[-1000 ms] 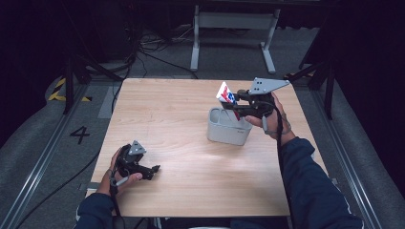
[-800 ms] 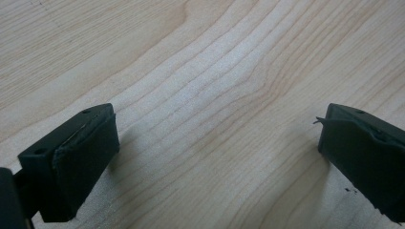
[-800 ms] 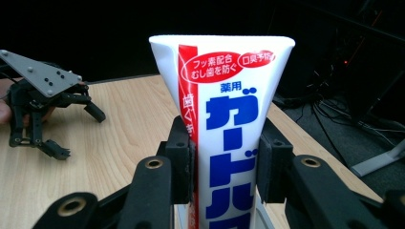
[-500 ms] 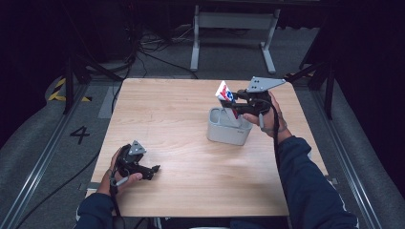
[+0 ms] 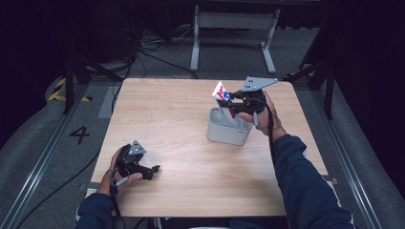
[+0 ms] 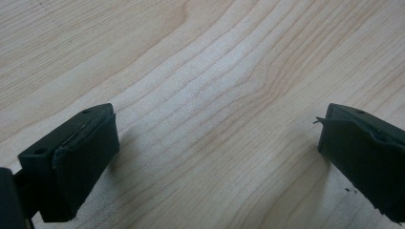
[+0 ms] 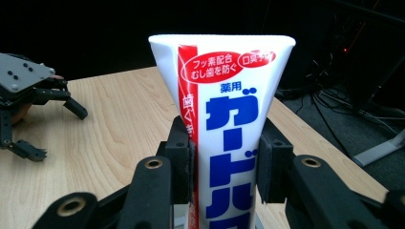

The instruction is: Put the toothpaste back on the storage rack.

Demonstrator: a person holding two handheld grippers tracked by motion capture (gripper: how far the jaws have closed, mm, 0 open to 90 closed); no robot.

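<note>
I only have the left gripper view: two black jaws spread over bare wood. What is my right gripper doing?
Observer: The right gripper is shut on a white toothpaste tube, flat end up.
Operator: Where is that over the table?
Observer: In the high view the tube tilts above a grey bin toward the table's far right, its lower end in the bin's mouth.
Operator: And my left gripper against all that?
Observer: The left gripper sits low at the near left edge, well apart from the bin, open with nothing between its jaws.
</note>
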